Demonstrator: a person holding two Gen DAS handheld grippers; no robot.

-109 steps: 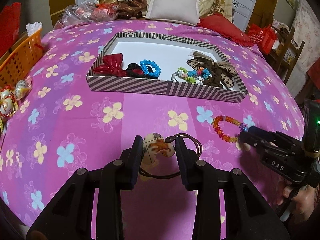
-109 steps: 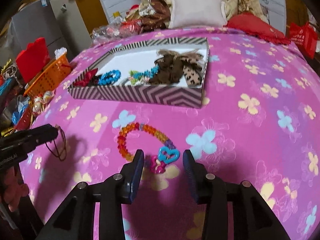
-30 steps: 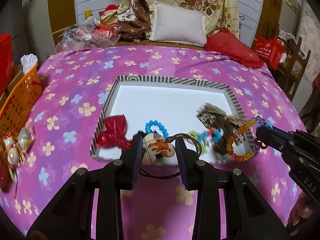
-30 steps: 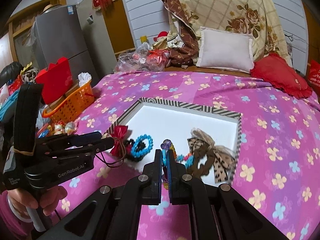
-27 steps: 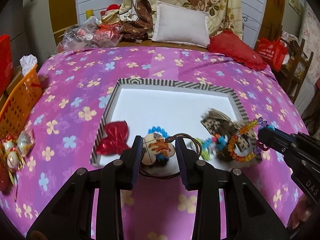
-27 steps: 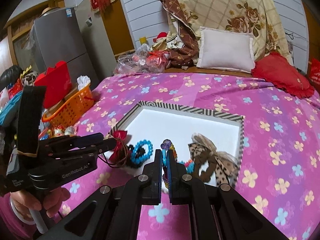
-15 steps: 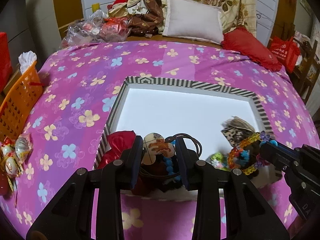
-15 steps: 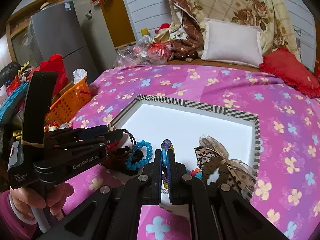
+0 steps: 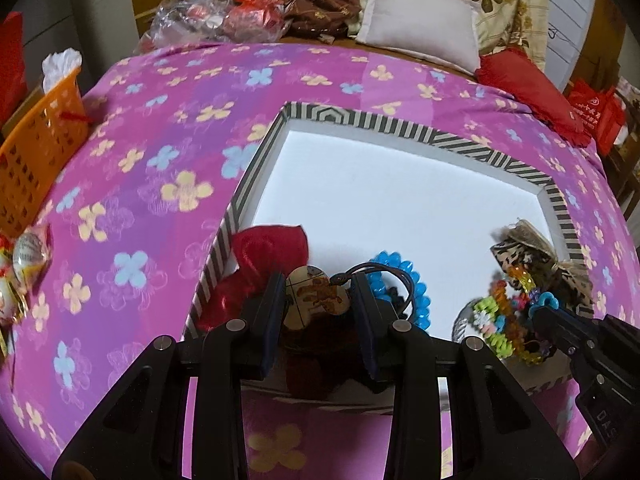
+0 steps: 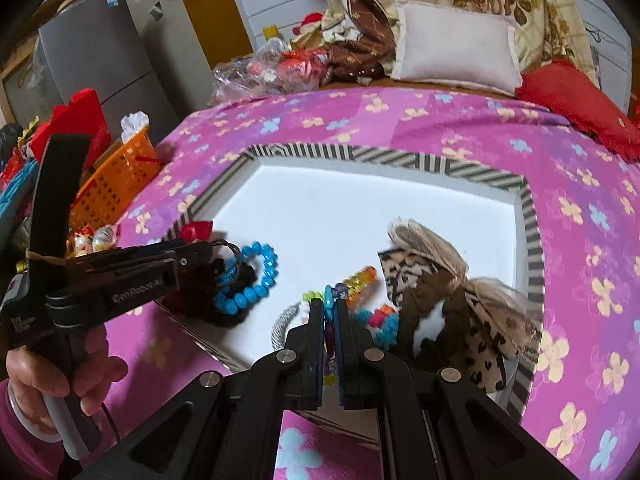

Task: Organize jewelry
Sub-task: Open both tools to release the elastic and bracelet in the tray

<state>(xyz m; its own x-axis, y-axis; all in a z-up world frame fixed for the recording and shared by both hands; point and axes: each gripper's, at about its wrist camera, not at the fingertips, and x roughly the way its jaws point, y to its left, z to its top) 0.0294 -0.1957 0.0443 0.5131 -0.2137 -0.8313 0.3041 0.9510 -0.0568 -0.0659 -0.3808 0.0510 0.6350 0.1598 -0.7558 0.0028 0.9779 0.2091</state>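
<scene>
Both grippers now hang over the striped box (image 9: 460,136), up off the bedspread where they were seconds ago!

Left gripper (image 9: 320,304) has its jaws part-closed, pinching the cream pendant (image 9: 316,298) with its dark cord above the blue bracelet (image 9: 416,296) and red bow (image 9: 260,256). Right gripper (image 10: 329,316) is clamped nearly shut on the orange bead bracelet (image 10: 362,276), beside the leopard bow (image 10: 432,280). Both pieces look ready to drop — release should come next.
</scene>
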